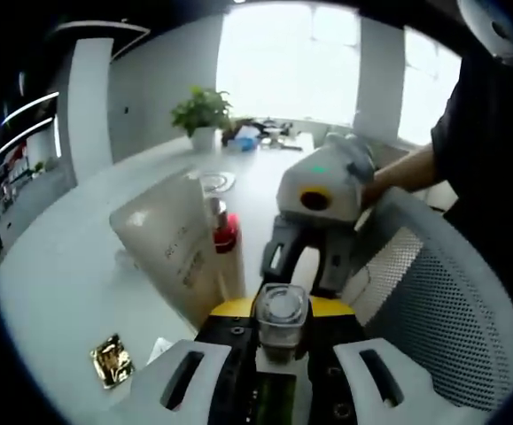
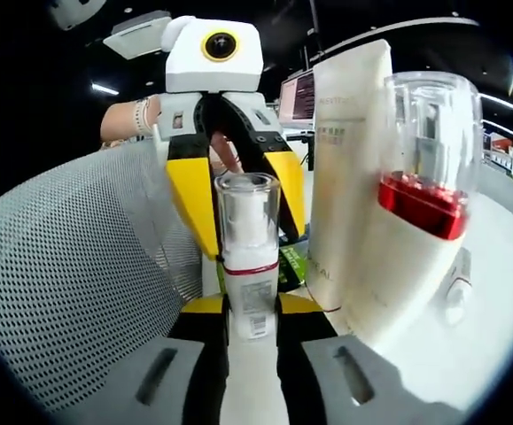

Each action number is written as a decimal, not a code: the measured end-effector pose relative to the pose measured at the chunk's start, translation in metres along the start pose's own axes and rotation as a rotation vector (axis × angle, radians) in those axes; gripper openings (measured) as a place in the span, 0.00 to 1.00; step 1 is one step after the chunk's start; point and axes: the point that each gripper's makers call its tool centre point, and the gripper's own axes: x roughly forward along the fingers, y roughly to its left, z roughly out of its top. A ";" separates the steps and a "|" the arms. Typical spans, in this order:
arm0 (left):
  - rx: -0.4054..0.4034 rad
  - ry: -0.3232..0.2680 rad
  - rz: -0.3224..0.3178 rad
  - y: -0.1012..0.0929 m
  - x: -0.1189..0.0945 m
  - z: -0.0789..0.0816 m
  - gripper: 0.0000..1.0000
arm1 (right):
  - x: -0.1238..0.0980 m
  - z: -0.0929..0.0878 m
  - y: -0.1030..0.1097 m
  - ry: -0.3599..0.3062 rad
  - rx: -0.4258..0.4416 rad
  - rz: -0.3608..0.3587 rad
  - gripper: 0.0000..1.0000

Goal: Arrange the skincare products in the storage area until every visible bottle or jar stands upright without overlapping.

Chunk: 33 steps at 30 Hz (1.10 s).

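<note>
Currently both tongs meet on one small spray bottle. In the right gripper view, nearest the lens, the right tongs are clenched on the lower body of the spray bottle, which stands upright between the yellow pads, clear cap on top, a red band under the pump collar. Just behind it the left tongs reach in from the far side; their yellow fingers flank the bottle's cap, but I cannot tell whether they press on it or stand just off it.

In the left gripper view the same spray bottle shows cap-on, sitting at the tips of the left tongs, with the right tongs coming in from beyond it.

Right of the bottle in the right gripper view, a tall cream tube stands upright on the white tabletop. A red-collared pump bottle with a clear cap stands upright touching or just beside the tube; contact unclear. A grey mesh chair back lies to the left.

Farther off in the left gripper view: a small gold packet flat on the tabletop, and a potted plant at the far end.

Judgement on progress: tube and pump bottle look placed. The spray bottle is in the grip, not yet set down. Remaining: stand it beside the other two without overlap, then let go.
</note>
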 end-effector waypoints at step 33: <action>-0.009 0.142 0.116 0.001 -0.024 -0.039 0.24 | 0.001 -0.003 0.000 0.021 -0.101 0.014 0.24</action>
